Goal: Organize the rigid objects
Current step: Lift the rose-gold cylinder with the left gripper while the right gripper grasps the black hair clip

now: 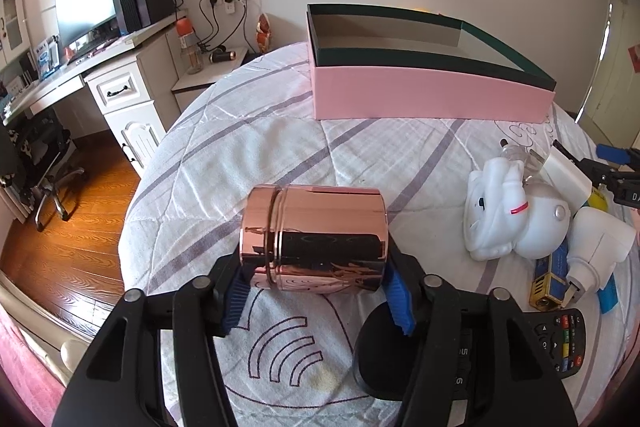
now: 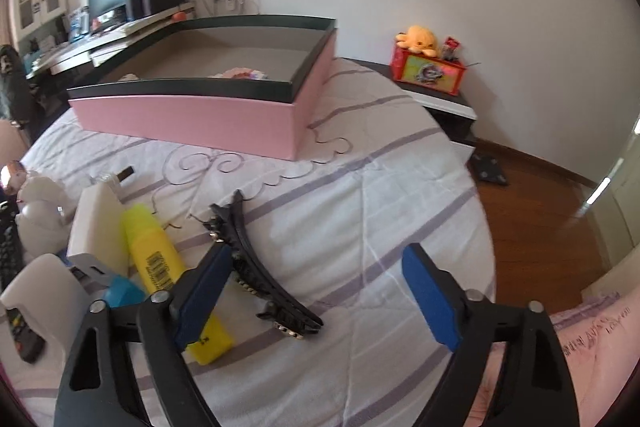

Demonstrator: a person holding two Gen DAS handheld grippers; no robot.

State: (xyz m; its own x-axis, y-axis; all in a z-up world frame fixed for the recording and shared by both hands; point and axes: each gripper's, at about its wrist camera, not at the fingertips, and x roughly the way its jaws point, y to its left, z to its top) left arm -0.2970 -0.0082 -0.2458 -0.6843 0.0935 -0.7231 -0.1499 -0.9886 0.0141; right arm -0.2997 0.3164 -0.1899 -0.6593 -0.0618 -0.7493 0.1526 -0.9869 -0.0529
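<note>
Rose-gold tin (image 1: pixel 314 241), centre frame on the bed (image 1: pixel 280 155): rigid, glossy, likely slippery; left hand-held gripper (image 1: pixel 318 297) clamps its ends. Right hand-held gripper (image 2: pixel 316 291) stands apart over black hair clip (image 2: pixel 260 267), stiff, thin; pinch mid-length.

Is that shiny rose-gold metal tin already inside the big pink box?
No, the shiny rose-gold metal tin lies on its side on the quilt between the left tongs, well short of the big pink box.
</note>
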